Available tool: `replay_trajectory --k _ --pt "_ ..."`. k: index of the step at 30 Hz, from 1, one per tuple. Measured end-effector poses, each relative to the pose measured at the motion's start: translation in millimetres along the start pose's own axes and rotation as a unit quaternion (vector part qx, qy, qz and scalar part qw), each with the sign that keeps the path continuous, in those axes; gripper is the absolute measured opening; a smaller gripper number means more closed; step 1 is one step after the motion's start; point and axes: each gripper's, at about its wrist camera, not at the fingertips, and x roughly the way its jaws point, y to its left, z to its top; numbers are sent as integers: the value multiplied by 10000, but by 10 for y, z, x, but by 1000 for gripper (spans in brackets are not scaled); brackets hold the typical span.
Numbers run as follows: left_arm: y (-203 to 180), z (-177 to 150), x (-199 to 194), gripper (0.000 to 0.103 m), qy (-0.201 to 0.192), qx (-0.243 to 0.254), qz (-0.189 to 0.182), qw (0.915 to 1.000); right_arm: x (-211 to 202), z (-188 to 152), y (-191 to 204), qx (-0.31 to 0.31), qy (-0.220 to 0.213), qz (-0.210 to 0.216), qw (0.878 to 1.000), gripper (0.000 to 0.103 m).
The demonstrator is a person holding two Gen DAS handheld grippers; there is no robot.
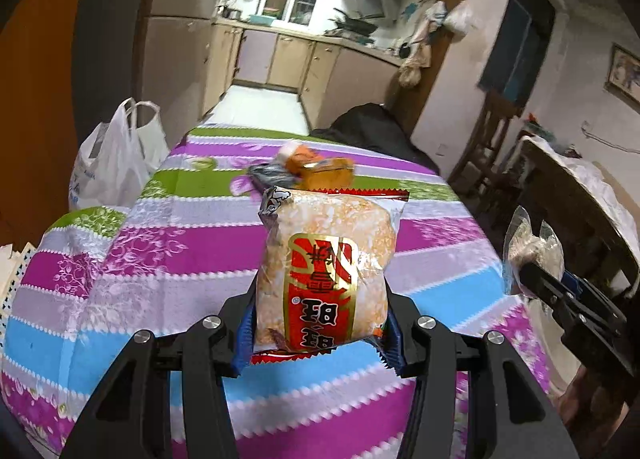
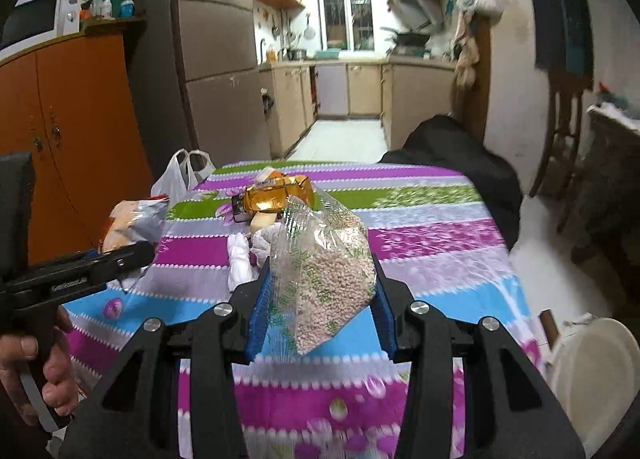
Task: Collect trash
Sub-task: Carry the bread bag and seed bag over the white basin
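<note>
Two views from handheld grippers, above a table draped in a cloth (image 1: 192, 259) striped magenta, lilac, green and sky blue, a kitchen beyond.

Left gripper (image 1: 320, 323): blue-padded fingers (image 1: 245, 335) pinching a puffy clear-and-red snack packet (image 1: 326, 275) filled with pale orange crisps, gripped at its near end, lifted clear of the cloth and standing up toward the far side. Same packet (image 2: 132, 223) visible at left in the right view, with a hand (image 2: 44, 363) wrapped round the handle.

Right gripper (image 2: 320, 307): blue fingers (image 2: 260, 311) pressed against a crumpled transparent bag with green print, part full of small beige pellets (image 2: 326, 271), also held off the table, hanging tilted.

Still lying at the far middle of the table: a shiny amber-gold wrapper (image 2: 276, 195), a dark flat packet beside it (image 1: 268, 175), crumpled white tissue or plastic (image 2: 240, 255) just nearer. White plastic carrier bag with loop handles (image 1: 112, 163) standing open off the far left edge; likely the collection point, though not certain. Pale round lidded object (image 2: 592, 367) low at near right, too unclear to name.

Step in hand, by judgement: carrying both items to a bin. Best done by keeping both grips firm, since slippery film can slide out; holding the pellet bag upright in case of an open seam; releasing one item at a time over the opening, low enough to avoid missing.
</note>
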Motion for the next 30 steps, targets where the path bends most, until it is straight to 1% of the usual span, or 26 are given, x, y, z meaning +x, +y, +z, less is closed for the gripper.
replay_trajectory --k 3,6,8,16,25,30 --pt "-229 -73 -114 52 -23 201 -108 9997 -228 -26 -17 -60 -102 -204 9997 42" --pt "-439 -121 -201 52 -43 322 -251 9992 -365 -38 -73 -20 -122 -301 9995 42" --pt "-596 -151 -248 52 -48 453 -324 9984 -470 -31 -141 -4 -196 -477 9987 42" --pt "-1089 -191 -324 52 6 719 -643 9953 -828 -84 -493 286 -272 -869 9954 42" --pt "-1793 -187 -342 52 38 1056 -1088 9884 -1187 -111 -931 493 -335 -1372 9887 42" --pt "-2240 -189 -322 52 59 1294 -1336 9825 -1343 -148 -1214 629 -286 -1660 9837 42"
